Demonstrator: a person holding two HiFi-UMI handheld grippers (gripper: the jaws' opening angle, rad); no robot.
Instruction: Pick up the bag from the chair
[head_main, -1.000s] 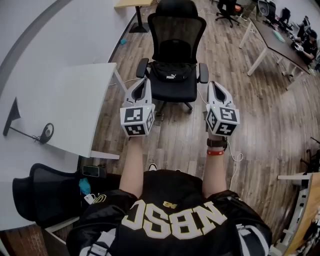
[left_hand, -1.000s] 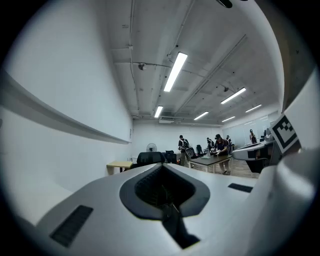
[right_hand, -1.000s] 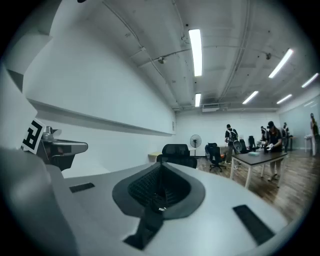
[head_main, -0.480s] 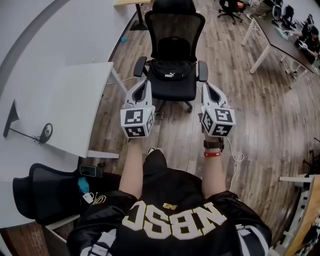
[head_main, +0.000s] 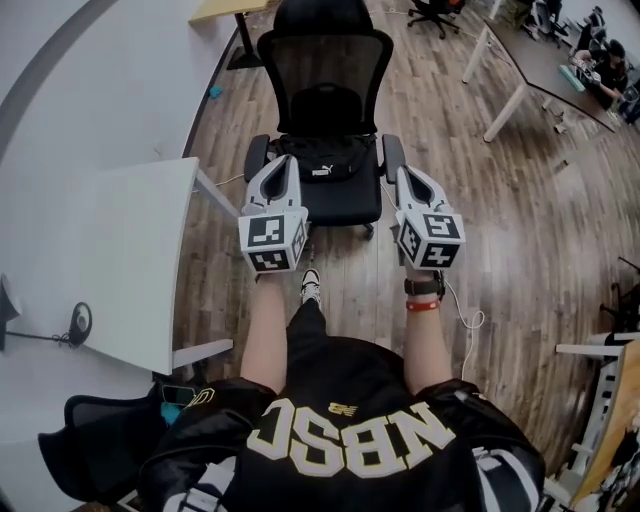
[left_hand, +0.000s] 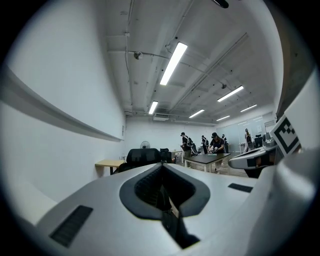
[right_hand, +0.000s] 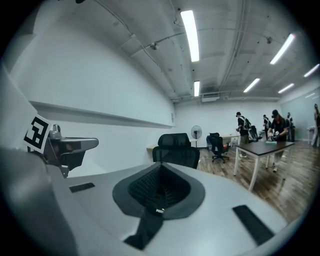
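Observation:
A black bag (head_main: 322, 160) with a white logo lies on the seat of a black mesh office chair (head_main: 325, 80) straight ahead in the head view. My left gripper (head_main: 282, 168) is held out level in front of the seat's left side, just short of the bag. My right gripper (head_main: 404, 180) hovers by the right armrest. Both are shut with nothing between the pads. The left gripper view shows shut jaws (left_hand: 162, 187) and the chair's top (left_hand: 145, 156) beyond. The right gripper view shows shut jaws (right_hand: 159, 187) and the chair back (right_hand: 176, 150).
A white table (head_main: 110, 250) stands at my left with a small round device (head_main: 78, 322) on it. Another black chair (head_main: 100, 450) sits at lower left. A cable (head_main: 465, 320) lies on the wooden floor. Desks (head_main: 530, 60) with people stand at far right.
I have stepped forward: the chair and bag are now closer, and both grippers have drawn up to the seat's front. Both stay shut.

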